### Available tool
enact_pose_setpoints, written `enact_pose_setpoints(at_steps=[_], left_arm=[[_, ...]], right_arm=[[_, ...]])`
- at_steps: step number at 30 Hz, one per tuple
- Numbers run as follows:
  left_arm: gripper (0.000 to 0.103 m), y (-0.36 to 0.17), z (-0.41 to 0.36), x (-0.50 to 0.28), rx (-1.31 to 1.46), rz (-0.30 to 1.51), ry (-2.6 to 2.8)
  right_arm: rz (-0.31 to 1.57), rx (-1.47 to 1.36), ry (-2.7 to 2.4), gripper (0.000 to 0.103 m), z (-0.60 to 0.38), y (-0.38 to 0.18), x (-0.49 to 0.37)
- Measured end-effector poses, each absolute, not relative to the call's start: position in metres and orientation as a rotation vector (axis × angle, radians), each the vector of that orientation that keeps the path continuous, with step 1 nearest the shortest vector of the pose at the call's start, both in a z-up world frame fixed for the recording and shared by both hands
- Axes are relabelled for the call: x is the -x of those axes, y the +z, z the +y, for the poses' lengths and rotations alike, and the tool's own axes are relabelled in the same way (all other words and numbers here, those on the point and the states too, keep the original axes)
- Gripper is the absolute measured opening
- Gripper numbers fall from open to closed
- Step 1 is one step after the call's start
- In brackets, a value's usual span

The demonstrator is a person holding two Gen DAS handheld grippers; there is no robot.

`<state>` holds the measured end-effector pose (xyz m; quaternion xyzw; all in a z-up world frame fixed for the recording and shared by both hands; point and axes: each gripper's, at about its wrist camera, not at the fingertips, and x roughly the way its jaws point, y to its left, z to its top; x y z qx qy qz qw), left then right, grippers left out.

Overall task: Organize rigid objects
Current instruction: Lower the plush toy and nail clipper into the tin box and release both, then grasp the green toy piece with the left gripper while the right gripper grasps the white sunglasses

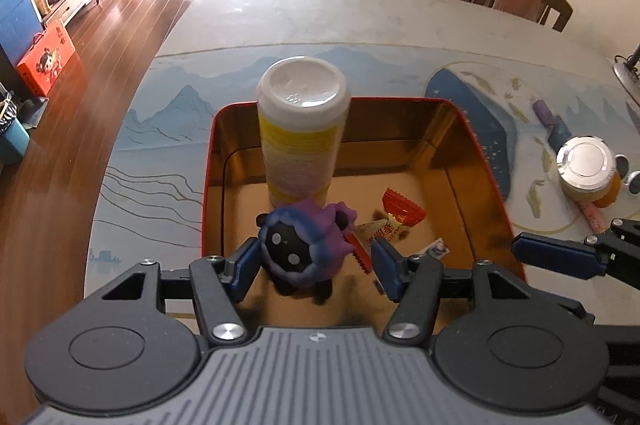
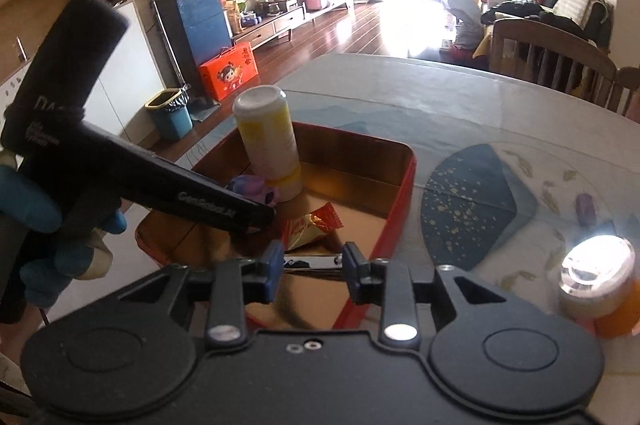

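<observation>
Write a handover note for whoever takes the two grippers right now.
Left gripper: open, fingers either side of the purple sheep toy, which stands in the red tin.
Right gripper: open, empty, at the tin's near rim.
Done: yellow bottle, toy and red candy wrappers are in the tin.
Left: silver-lidded jar, purple tube and pink stick remain on the table.

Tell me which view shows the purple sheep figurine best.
The left wrist view: the purple sheep figurine stands in full view, face on, between the open left gripper fingers in the red tin. The right wrist view shows only a purple sliver behind the left gripper.
</observation>
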<state>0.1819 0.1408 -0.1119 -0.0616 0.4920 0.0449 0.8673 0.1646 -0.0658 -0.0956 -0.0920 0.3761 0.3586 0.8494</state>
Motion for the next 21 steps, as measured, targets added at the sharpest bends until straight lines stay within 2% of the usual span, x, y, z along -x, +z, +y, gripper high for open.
enact_pose_setpoints(at_steps=[2,8,12,18,21], left_arm=[[0.066,-0.106,0.138,-0.176,0.132,1.011,0.085],[0.066,-0.088,0.127,-0.164,0.142,0.966,0.061],[0.075,-0.077,0.119,-0.158,0.152,0.938,0.049],[0.076,-0.068,0.104,-0.155,0.158,0.917,0.027],[0.080,-0.065,0.094,-0.156,0.159,0.903,0.018]], right_arm=[[0.790,0.187,0.743,0.037,-0.070,-0.092,-0.162],[0.782,0.173,0.708,0.050,-0.085,-0.081,-0.155],[0.778,0.162,0.686,0.059,-0.097,-0.075,-0.152],[0.768,0.132,0.675,0.074,-0.118,-0.067,-0.149],[0.757,0.124,0.659,0.087,-0.130,-0.063,-0.149]])
